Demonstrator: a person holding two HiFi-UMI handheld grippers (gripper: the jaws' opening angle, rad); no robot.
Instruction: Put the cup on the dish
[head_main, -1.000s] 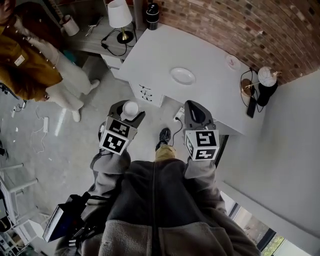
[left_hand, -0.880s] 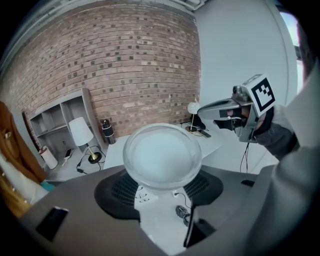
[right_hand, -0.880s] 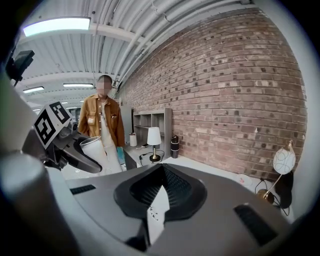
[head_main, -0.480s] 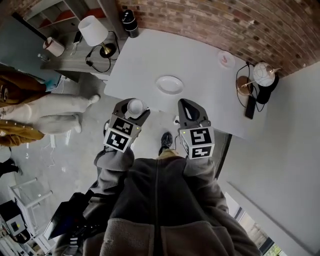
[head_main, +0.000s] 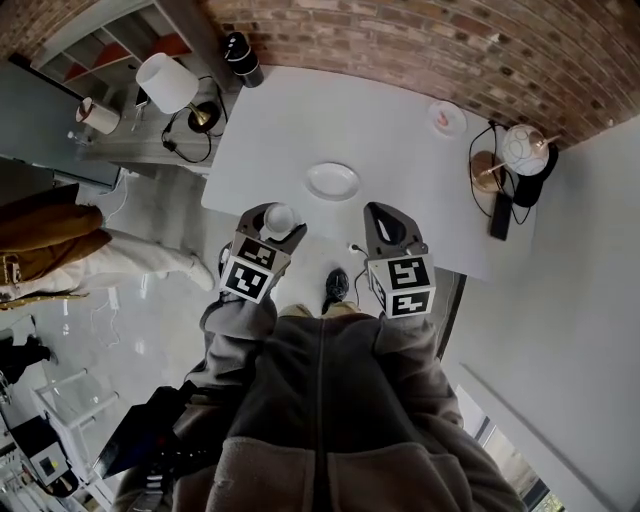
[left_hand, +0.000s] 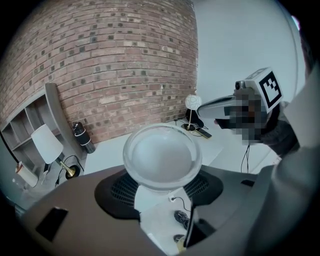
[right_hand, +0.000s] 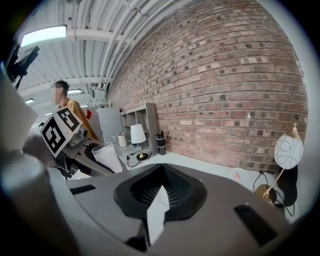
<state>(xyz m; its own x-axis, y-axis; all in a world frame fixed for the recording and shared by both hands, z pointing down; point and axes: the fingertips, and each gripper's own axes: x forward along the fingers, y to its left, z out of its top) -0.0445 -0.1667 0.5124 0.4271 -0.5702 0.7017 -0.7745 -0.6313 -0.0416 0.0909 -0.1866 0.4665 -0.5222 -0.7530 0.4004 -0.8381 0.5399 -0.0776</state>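
Your white round cup (left_hand: 162, 156) sits upright, clamped between the jaws of your left gripper (head_main: 277, 222), at the near edge of the white table (head_main: 400, 120). The white oval dish (head_main: 333, 181) lies on the table just beyond. Your right gripper (head_main: 383, 212) carries nothing, its jaws seemingly drawn together.

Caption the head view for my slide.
Left gripper holds a white round cup short of the white oval dish on the white table; right gripper empty.
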